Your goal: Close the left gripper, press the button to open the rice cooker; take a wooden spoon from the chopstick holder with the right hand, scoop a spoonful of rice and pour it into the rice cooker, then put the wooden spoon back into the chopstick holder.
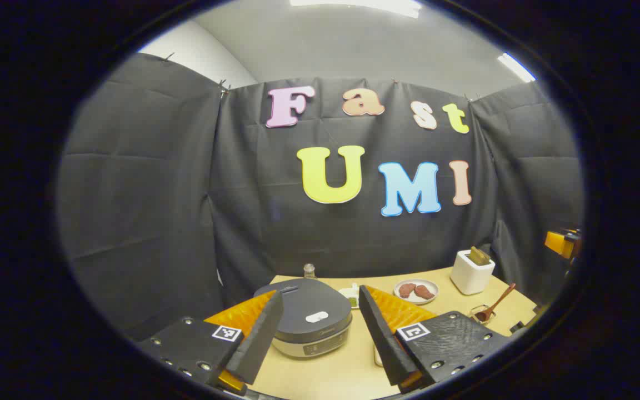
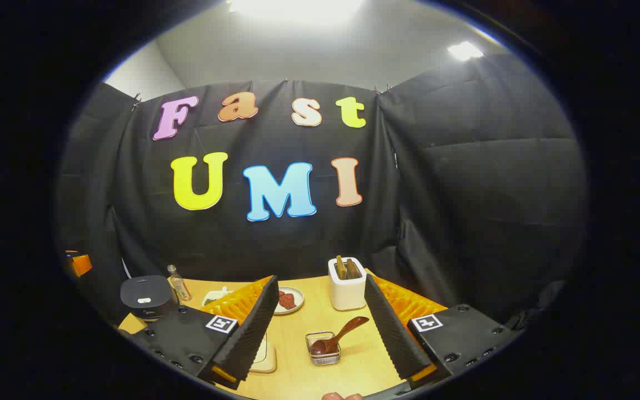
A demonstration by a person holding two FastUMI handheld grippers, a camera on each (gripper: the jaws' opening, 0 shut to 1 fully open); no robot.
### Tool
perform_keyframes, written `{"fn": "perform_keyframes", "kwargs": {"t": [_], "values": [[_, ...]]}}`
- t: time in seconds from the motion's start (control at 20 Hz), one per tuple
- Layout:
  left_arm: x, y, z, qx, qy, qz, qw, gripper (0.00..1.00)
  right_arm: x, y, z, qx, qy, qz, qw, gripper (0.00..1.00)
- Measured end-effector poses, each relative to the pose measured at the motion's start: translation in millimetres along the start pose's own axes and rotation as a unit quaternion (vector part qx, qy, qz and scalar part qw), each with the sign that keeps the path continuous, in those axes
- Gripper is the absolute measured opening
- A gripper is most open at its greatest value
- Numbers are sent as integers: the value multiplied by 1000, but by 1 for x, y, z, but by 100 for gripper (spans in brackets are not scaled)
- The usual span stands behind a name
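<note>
On a pale wooden table [image 2: 298, 378] in a black-curtained booth, the rice cooker [image 1: 310, 322] sat with its dark lid shut, the pale oval button [image 1: 316, 317] showing on top. The left gripper [image 1: 315, 355] hovered above and in front of it, its jaws spread wide with the cooker framed between them, touching nothing. In the right gripper view, the right gripper [image 2: 320, 361] likewise stood released and empty, the gap between its jaws framing a small wire basket [image 2: 323, 349] in which the wooden spoon [image 2: 338, 336] rested, bowl down and handle slanting up to the right. Behind it stood the white chopstick holder [image 2: 347, 289] with wooden utensils upright inside, and a plate [image 2: 289, 300] of reddish food lay to the left. The spoon looked light, stiff and smooth, probably best pinched mid-handle. The button would likely need a firm, squarely centred press from clenched fingertips.
</note>
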State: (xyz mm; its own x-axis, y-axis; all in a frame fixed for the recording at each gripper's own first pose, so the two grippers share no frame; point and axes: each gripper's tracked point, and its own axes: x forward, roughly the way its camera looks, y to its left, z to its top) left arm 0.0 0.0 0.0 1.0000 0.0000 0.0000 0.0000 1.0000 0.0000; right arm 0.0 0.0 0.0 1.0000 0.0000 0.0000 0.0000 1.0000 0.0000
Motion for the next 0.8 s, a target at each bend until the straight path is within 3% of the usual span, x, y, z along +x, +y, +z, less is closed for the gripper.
{"fn": "perform_keyframes", "kwargs": {"t": [0.05,0.8], "values": [[-1,1,0,-1,0,0,1000,85,1,1,1,-1,0,2,1000,98],[-12,-16,-12,-8,13,-24,1000,85,-10,11,-3,-13,14,19,1000,98]]}}
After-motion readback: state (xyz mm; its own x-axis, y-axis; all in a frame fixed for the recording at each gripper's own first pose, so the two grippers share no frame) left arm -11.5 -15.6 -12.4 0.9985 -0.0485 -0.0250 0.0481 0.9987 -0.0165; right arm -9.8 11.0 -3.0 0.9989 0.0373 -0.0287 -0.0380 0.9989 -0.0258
